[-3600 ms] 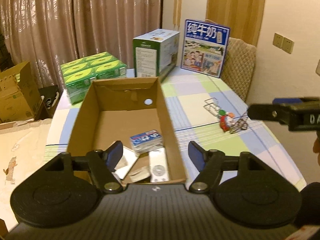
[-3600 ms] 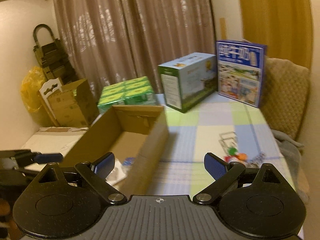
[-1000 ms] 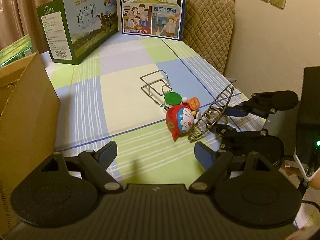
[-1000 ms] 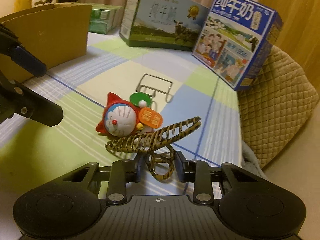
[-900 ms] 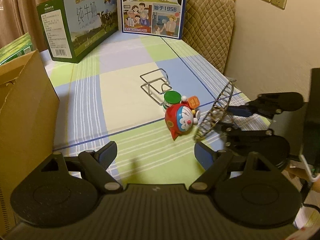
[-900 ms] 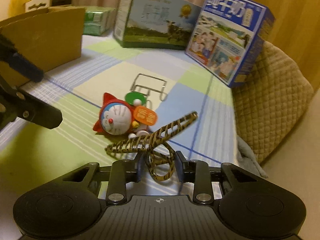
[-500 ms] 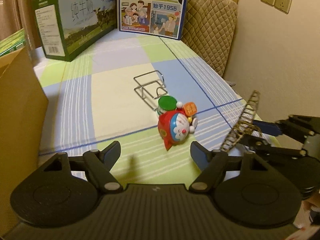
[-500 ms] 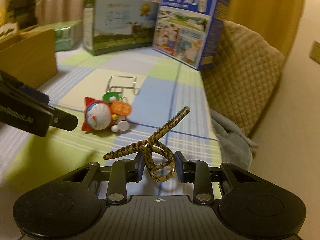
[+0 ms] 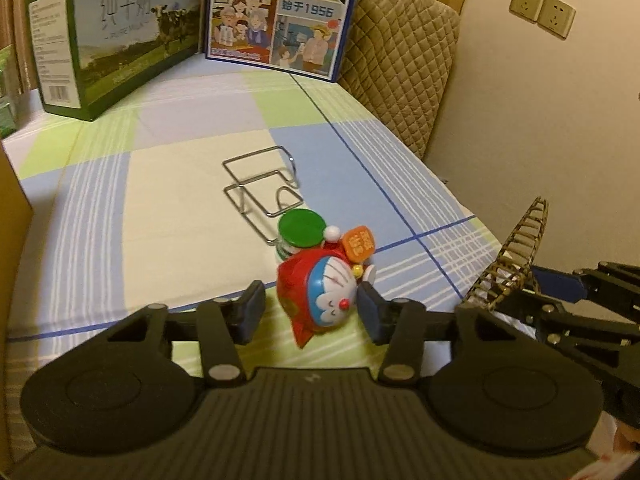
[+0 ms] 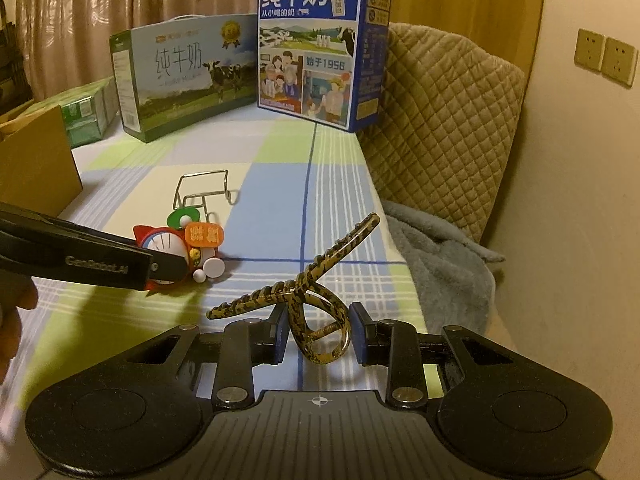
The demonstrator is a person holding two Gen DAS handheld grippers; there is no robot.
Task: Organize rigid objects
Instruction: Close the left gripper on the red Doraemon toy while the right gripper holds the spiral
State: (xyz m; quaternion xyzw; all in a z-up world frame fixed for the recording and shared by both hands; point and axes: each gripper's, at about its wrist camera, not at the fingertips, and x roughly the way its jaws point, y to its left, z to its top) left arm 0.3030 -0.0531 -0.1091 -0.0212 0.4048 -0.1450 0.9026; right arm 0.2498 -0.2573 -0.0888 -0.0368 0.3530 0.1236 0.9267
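The toy figure [image 9: 326,294] was bracketed on the tablecloth [image 9: 168,184] by the left gripper [image 9: 312,312], its jaws just closing, pads not visibly pressing. Beyond, at right, the hair claw [image 10: 304,296] was held clamped aloft in the right gripper [image 10: 318,336].

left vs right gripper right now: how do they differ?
The right gripper is shut on the leopard-print hair claw, held off the table; the left gripper has just been closing around the red cat toy, which lies on the checked tablecloth, pads not clearly pressing. Both are black with blue pads.
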